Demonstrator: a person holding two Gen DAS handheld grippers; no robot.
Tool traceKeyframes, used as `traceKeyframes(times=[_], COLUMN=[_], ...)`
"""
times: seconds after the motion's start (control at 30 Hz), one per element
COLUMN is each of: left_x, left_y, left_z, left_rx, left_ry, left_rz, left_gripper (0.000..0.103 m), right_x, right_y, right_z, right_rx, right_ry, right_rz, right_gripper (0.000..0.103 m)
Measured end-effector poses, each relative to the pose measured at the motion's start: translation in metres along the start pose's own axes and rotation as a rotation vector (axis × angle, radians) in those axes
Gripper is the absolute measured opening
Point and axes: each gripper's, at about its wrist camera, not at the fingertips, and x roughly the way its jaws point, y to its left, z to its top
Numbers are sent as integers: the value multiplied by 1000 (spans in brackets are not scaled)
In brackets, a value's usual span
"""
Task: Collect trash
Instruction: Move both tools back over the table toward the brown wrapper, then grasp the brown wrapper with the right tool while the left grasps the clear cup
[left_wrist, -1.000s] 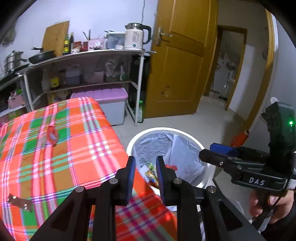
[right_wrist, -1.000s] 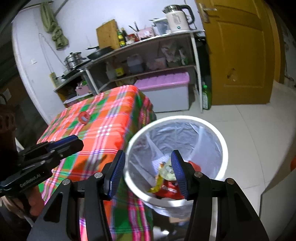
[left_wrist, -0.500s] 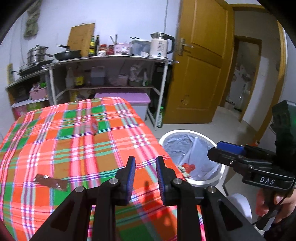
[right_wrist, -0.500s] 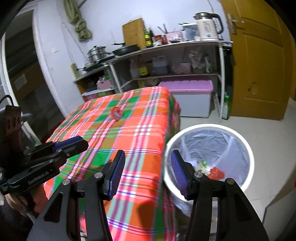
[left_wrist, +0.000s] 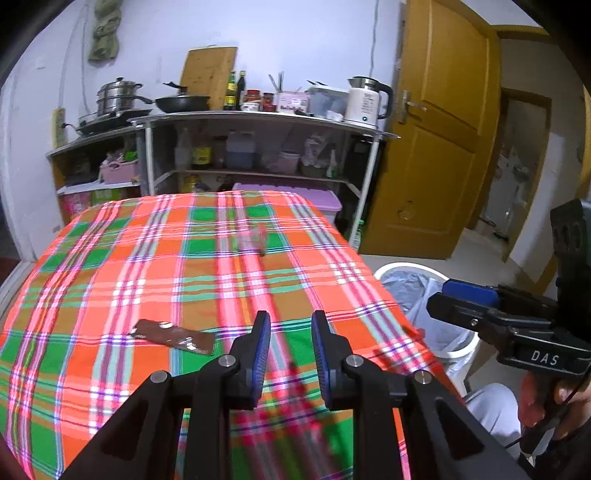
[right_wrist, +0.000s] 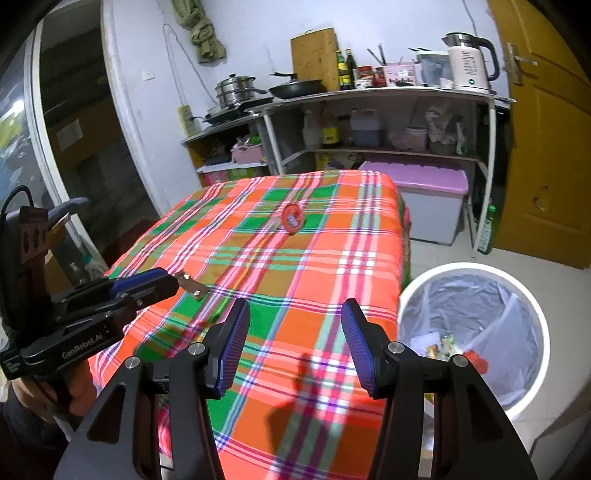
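Jaws on both sides are empty: left gripper (left_wrist: 287, 345) narrowly parted, right gripper (right_wrist: 295, 345) wide. The brown wrapper (left_wrist: 173, 336) lies flat on the counter (left_wrist: 110, 266) just left of my left jaws, long axis crosswise, so left's nearer.

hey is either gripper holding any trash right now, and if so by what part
Nothing is held. The left gripper and the right gripper both have empty jaws above the tablecloth; the brown wrapper lies untouched.

Woven plaid tablecloth (left_wrist: 110, 280); glossy brown wrapper (left_wrist: 173, 336)
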Motion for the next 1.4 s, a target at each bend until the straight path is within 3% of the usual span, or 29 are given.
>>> traceKeyframes(times=[0.47, 0.87, 1.4], left_x=[-15, -22, -14], left_y=[69, 118, 150], left_z=[-14, -21, -28], left_rx=[-99, -167, -222], left_ry=[-16, -27, -15], left_rz=[87, 136, 149], left_gripper=[22, 22, 22], right_x=[42, 113, 193], right_y=[60, 101, 135], right_z=[8, 13, 15], right_rx=[-146, -253, -347], right_ry=[61, 161, 265], right_rz=[76, 126, 182], right_gripper=[52, 52, 52])
